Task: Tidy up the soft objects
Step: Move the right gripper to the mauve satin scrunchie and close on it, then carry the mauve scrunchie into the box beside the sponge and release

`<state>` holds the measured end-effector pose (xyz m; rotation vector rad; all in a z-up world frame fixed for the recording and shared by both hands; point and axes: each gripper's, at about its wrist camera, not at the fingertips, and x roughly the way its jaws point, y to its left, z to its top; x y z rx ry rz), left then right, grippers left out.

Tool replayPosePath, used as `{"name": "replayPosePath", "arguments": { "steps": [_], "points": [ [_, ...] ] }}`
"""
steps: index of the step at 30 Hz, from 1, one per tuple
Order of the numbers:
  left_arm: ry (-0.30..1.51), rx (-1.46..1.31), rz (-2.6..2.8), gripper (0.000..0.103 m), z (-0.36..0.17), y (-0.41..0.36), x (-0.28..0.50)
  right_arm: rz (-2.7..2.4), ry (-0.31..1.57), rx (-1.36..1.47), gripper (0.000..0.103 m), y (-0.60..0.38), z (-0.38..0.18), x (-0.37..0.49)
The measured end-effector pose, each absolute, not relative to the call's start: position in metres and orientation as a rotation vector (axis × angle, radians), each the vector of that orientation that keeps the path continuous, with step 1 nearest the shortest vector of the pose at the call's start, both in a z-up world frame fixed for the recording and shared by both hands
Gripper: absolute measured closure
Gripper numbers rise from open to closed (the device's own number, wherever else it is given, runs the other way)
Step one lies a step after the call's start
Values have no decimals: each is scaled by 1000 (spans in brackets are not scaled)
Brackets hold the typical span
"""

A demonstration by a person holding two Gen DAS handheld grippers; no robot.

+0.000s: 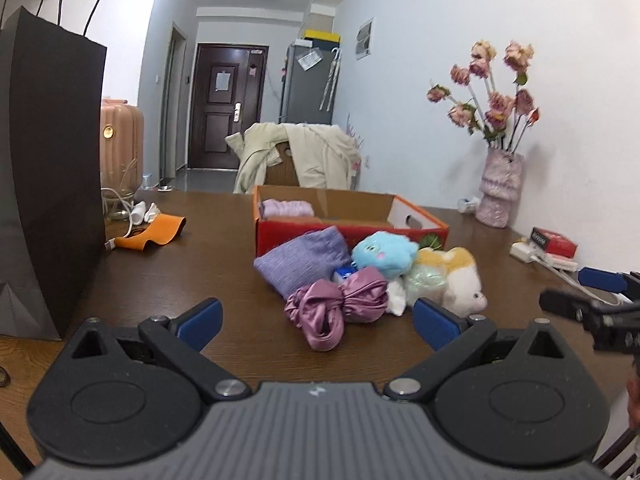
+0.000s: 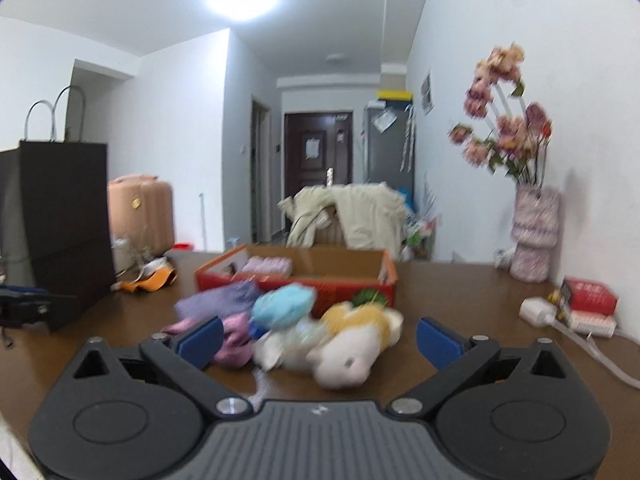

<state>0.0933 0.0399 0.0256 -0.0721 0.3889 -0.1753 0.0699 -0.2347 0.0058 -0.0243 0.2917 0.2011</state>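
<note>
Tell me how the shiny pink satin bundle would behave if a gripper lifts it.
The pink satin bundle looks knotted and loosely folded, so it would probably sag and partly unfold. Its glossy surface may slip between pads. It seems light.

A heap of soft things lies on the brown counter (image 1: 168, 280) just before an open orange cardboard box (image 1: 344, 220): a folded lavender knit cloth (image 1: 304, 260), a knotted shiny mauve satin piece (image 1: 336, 304), a light blue plush toy (image 1: 386, 250), and a white-and-yellow plush animal (image 1: 452, 276) on its side. Inside the box lies a folded pale pink cloth (image 1: 286, 208).
</note>
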Motion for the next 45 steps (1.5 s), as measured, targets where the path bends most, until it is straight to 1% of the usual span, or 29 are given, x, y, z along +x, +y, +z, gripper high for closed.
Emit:
{"name": "replayPosePath", "arguments": {
  "steps": [3,5,6,7,8,11,12,14,15,16,17,19,21,22,24,28,29,30,31,32,33,34,35,38,43,45],
  "points": [
    [401,-106,-165,0,21,44,104,225,315,-61,3,-224,1,73],
    [406,-128,-151,1,19,45,114,247,330,-46,6,-220,-1,78],
    [407,-136,-151,3,18,45,120,260,341,-38,11,-219,-1,82],
    [411,-143,-153,6,17,45,128,272,356,-35,14,-217,-1,87],
    [425,-146,-154,14,14,44,137,279,366,-33,15,-215,-1,93],
    [471,-148,-179,26,3,41,163,306,395,-31,20,-206,-4,113],
    [496,-146,-190,28,-4,40,173,317,404,-28,22,-204,-5,121],
    [551,-145,-209,40,-18,39,191,332,431,-26,27,-196,-10,142],
    [576,-155,-227,42,-24,40,199,341,444,-22,30,-192,-12,152],
    [592,-168,-241,48,-29,42,206,352,455,-16,33,-188,-15,162],
    [597,-179,-250,51,-32,44,212,359,465,-11,34,-183,-18,173],
    [596,-193,-258,53,-35,48,221,373,480,-6,38,-174,-24,193],
    [606,-206,-265,61,-36,53,229,381,500,-5,43,-165,-29,213],
    [616,-218,-279,63,-37,56,234,388,507,0,46,-163,-32,222],
    [624,-244,-290,63,-38,61,241,401,528,17,50,-159,-37,237],
    [661,-312,-339,46,-45,71,263,433,574,45,58,-152,-47,258],
    [671,-336,-351,46,-46,74,268,442,587,54,60,-151,-50,262],
    [679,-355,-364,46,-48,76,272,451,600,65,64,-151,-53,264],
    [686,-375,-376,46,-50,77,277,455,609,80,66,-151,-56,266],
    [688,-399,-385,47,-52,79,281,460,617,100,67,-152,-57,268],
    [685,-417,-397,51,-53,80,284,465,626,120,70,-154,-59,270],
    [680,-442,-416,60,-55,81,286,468,632,135,73,-155,-61,271],
    [681,-461,-430,73,-56,81,288,473,640,145,74,-156,-62,272],
    [679,-465,-450,84,-56,79,287,481,653,161,78,-157,-66,275],
    [651,-422,-441,86,-37,71,269,483,634,139,85,-154,-56,265],
    [633,-414,-445,86,-27,69,257,487,607,133,85,-155,-48,254]
  ]
}}
